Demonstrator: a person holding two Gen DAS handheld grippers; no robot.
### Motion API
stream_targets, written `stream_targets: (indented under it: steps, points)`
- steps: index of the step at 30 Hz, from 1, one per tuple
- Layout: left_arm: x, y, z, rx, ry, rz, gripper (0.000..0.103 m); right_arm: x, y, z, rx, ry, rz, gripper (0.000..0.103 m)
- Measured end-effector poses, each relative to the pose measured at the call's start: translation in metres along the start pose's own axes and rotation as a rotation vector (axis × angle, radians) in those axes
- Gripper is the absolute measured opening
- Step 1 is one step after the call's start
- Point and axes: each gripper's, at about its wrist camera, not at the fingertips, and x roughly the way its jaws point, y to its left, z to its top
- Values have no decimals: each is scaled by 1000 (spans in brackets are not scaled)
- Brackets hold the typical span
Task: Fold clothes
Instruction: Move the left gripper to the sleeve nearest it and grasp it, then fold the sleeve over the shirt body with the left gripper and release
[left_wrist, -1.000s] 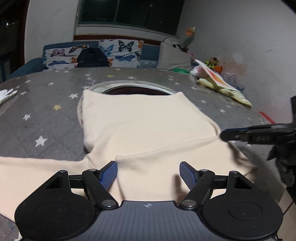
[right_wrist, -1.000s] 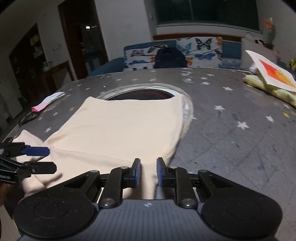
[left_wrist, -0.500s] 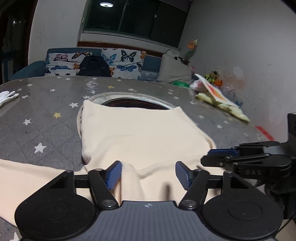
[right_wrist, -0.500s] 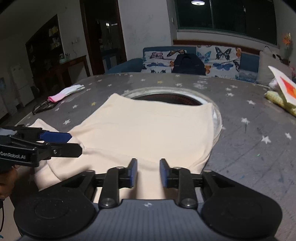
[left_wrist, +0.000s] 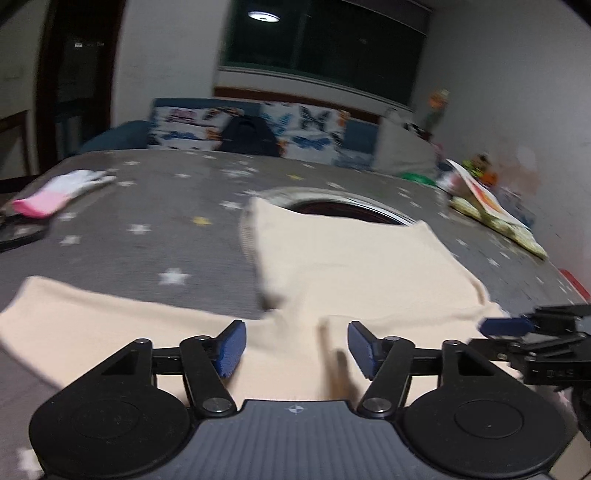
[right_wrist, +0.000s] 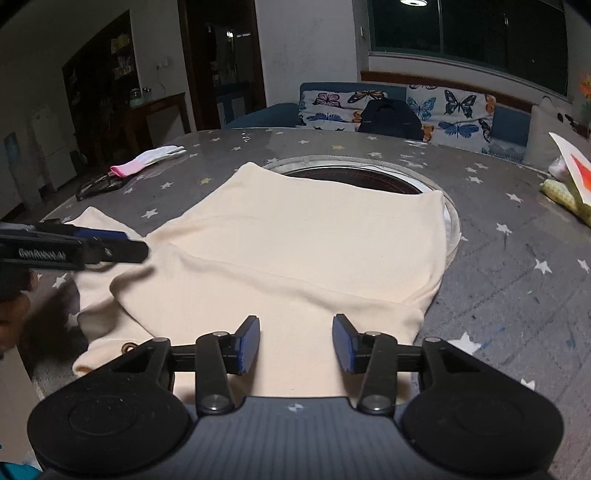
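The cream top (right_wrist: 295, 254) lies flat mid-frame on the starry table (right_wrist: 517, 266), one sleeve folded in; the right gripper (right_wrist: 295, 341) has let go, jaws opening, empty; the left gripper (left_wrist: 295, 345), opening wide, holds nothing

Cream top (right_wrist: 303, 251) flat, part-folded

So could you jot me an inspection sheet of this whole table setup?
Surface: grey star-print table with a round opening.
Job's things: cream garment spread flat, one sleeve stretched sideways.
Clutter: white and pink glove, dark flat object, papers.
Grippers: left gripper open; right gripper opening; both over the garment, gripping nothing.
Cables: nothing seen.
Surroundings: butterfly-print sofa, dark backpack, dark window.
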Motion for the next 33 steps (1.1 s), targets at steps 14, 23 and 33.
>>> stream_targets:
  steps: [14, 23, 33]
  points:
    - [-37, 124, -2, -269, -75, 441, 72, 6, 22, 5, -31, 13, 65, 55]
    - [-28, 148, -5, -305, -42, 429, 55, 7, 30, 7, -42, 9, 79, 58]
    - [-33, 155, -7, -353, -73, 395, 12, 4, 27, 7, -23, -1, 70, 59]
